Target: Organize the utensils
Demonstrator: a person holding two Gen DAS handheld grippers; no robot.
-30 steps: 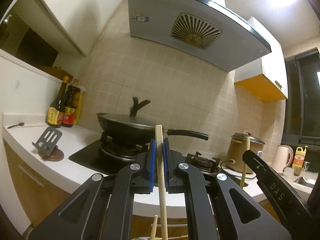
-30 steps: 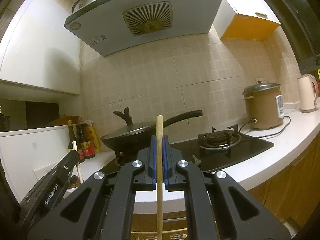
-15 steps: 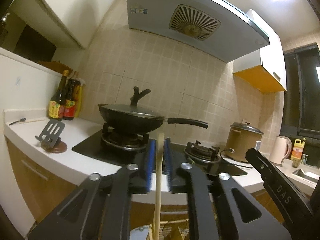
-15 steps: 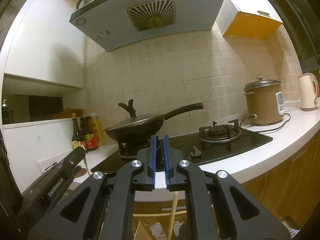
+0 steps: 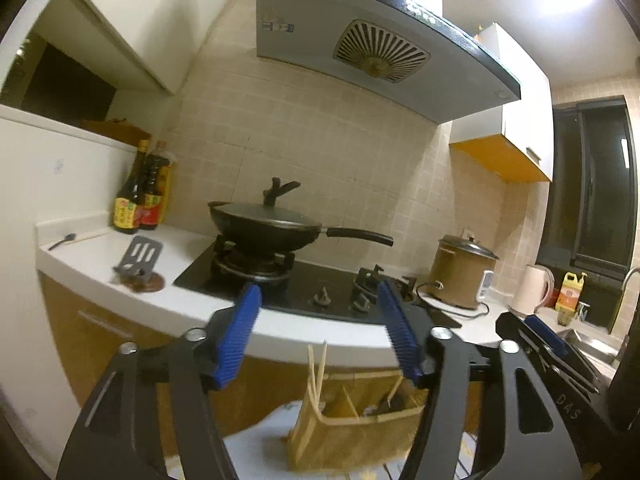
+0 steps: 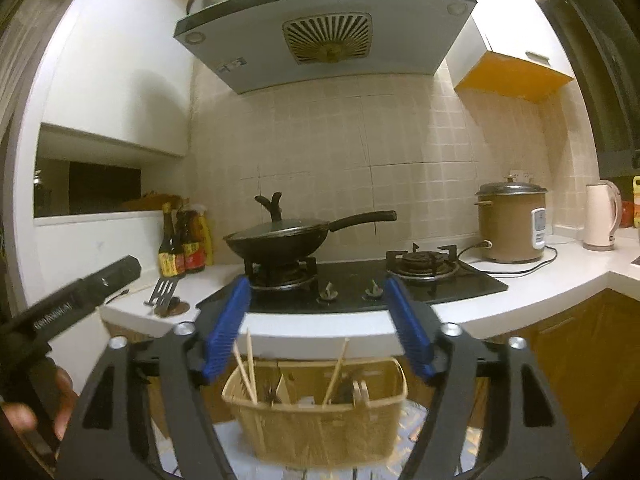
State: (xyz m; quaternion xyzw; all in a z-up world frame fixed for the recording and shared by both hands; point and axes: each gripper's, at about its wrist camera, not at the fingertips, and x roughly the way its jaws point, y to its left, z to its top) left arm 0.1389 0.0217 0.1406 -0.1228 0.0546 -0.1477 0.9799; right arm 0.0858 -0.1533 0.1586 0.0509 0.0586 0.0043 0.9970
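We stand facing a white counter [image 6: 540, 284] with a black hob [image 6: 360, 284] set into it, beige tiles behind and a grey hood [image 6: 320, 28] above. A lidded black pan [image 6: 280, 236] sits on the hob's left burner; sauce bottles [image 6: 184, 240] crowd the left corner, near a slotted turner [image 6: 162, 292] propped on the counter. To the right stand a brown rice cooker [image 6: 508, 226] and a pale kettle [image 6: 600, 216]. Our left gripper [image 5: 324, 332] and right gripper [image 6: 318, 324] both have their blue pads spreading apart, with nothing between them. Below, in front of the wooden cupboards, a tan basket [image 6: 320, 428] holds the chopsticks [image 6: 248, 364] upright, leaning against its rim
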